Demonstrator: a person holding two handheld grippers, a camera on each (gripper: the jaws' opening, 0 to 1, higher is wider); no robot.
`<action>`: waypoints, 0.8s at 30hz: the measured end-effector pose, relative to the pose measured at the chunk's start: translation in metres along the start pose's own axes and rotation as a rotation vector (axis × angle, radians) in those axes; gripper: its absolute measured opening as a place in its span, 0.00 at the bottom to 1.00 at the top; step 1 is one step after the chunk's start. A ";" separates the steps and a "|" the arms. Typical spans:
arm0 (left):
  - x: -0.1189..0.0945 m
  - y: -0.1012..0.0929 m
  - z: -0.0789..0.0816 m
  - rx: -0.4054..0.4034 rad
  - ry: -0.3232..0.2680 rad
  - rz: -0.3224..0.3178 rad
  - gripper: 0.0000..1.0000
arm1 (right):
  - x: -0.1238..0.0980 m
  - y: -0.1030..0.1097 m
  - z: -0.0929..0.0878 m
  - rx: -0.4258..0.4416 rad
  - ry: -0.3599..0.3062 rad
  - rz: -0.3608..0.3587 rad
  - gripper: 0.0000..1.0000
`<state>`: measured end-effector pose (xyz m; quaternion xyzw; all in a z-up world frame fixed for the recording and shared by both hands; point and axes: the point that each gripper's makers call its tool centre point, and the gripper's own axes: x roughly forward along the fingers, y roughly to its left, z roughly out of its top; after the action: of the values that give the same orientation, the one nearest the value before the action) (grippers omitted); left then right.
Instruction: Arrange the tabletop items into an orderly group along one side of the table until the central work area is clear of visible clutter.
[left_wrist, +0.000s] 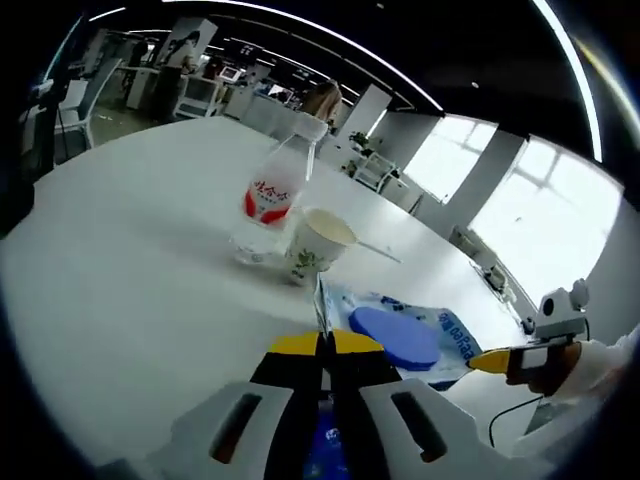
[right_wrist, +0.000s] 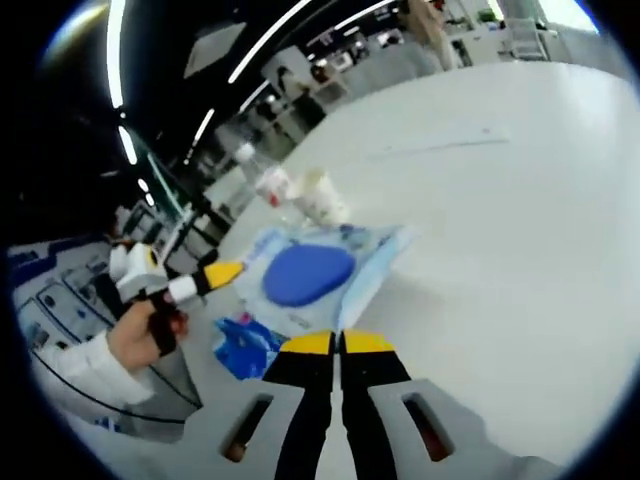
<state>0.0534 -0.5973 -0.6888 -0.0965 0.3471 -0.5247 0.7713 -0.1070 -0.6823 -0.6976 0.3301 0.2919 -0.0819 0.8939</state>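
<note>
No legible txt (bottle (left_wrist: 272, 195) label blurry)

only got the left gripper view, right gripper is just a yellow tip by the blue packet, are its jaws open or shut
Observer: Shut. The right gripper view shows the right gripper with jaws together at the near edge of the blue packet; a pinch I can't confirm.
Operator: anything by the packet i'm missing
Observer: A small blue wrapper lies beside the packet, near the hand holding the left gripper.
</note>
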 end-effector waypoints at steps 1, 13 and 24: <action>0.004 -0.005 -0.001 0.006 0.007 -0.008 0.00 | -0.003 -0.003 0.001 0.005 -0.007 -0.005 0.00; 0.026 -0.048 -0.006 0.042 0.044 -0.075 0.00 | -0.041 -0.032 0.007 0.037 -0.088 -0.058 0.00; 0.047 -0.064 -0.005 0.103 0.094 -0.101 0.00 | -0.044 -0.052 0.016 0.011 -0.109 -0.083 0.00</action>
<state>0.0124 -0.6653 -0.6797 -0.0491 0.3500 -0.5839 0.7308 -0.1528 -0.7347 -0.6906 0.3177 0.2557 -0.1386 0.9025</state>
